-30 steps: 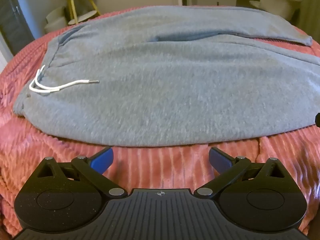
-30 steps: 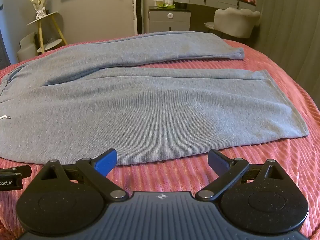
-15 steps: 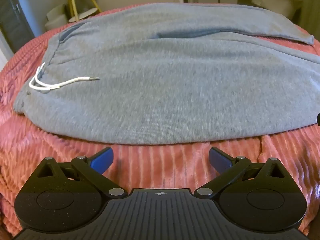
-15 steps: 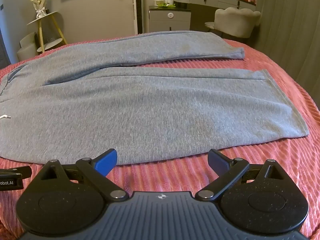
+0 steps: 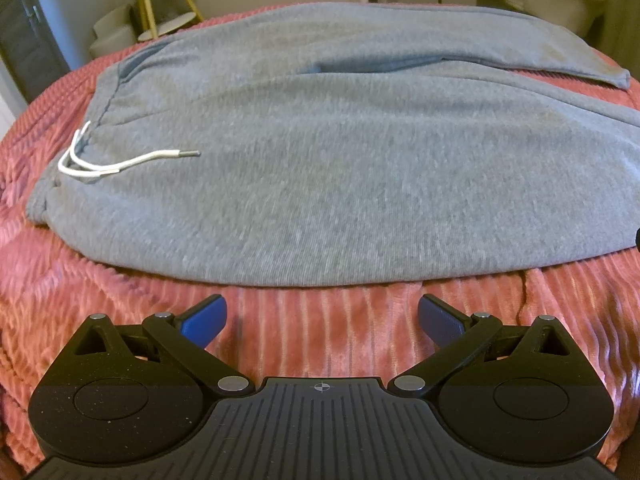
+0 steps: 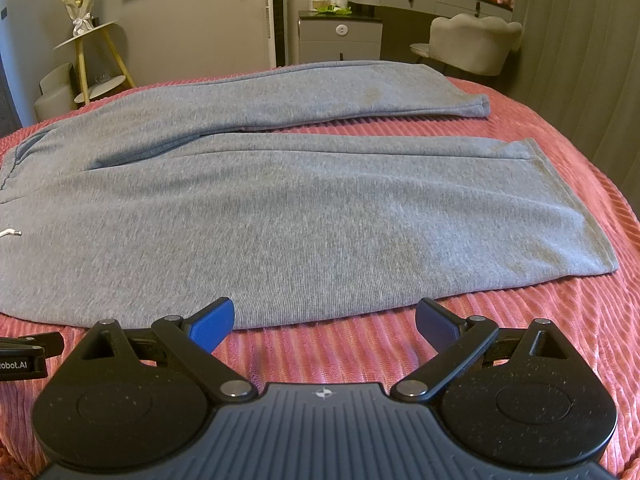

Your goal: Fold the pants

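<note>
Although both cameras sit low, each cuts part of the scene:
Hidden, left wrist view: pants [image 5: 340, 168] run off the right edge, so both leg hems' full shape is hard to make out; cloth looks slightly blurred.
Hidden, right wrist view: waistband [image 6: 6, 176] is cut off at the left edge; only a tip of the drawstring [image 6: 12, 233] shows.
Count, pants: one grey pair, spread flat across the bedspread [image 5: 60, 300], waist toward its left edge, two legs reaching toward its right edge.
Count, legs: near leg [image 6: 360, 232] wide and flat; far leg [image 6: 320, 92] angled away, its hem near the far right corner.
Count, drawstring: two white cord ends [image 5: 120, 162] lying on the waist area.
Left gripper [image 5: 322, 316]: blue fingers spread wide, holding nothing, over bare bedspread just short of the pants' near edge.
Right gripper [image 6: 325, 320]: also wide apart and empty; left fingertip overlaps the near leg's edge in view, contact unclear.
Background: one stool [image 6: 92, 60], one chair [image 6: 472, 40].
</note>
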`<control>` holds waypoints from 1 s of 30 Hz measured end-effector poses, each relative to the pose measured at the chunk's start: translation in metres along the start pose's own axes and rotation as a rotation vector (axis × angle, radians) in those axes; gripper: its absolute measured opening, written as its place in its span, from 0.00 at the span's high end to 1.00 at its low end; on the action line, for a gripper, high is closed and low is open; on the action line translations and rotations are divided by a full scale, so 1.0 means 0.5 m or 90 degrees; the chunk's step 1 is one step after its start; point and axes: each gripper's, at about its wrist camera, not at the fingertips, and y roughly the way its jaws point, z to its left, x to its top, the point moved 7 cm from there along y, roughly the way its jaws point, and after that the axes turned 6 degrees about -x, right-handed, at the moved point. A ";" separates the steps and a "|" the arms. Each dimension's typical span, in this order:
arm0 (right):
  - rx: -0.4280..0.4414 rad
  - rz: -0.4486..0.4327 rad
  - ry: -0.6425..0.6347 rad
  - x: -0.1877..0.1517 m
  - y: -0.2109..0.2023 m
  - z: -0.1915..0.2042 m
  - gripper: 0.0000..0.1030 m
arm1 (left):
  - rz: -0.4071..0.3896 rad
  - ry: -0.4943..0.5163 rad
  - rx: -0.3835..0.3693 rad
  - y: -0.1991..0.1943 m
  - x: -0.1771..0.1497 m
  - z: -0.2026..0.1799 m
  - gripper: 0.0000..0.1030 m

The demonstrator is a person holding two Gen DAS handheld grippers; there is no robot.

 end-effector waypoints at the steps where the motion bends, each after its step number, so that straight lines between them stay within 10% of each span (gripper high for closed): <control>1: 0.000 0.000 0.000 0.000 0.000 0.000 0.05 | -0.001 0.000 0.000 0.000 0.000 0.000 0.00; 30: 0.002 0.002 0.000 -0.001 0.002 -0.001 0.06 | 0.005 -0.002 0.001 0.001 -0.006 0.005 0.00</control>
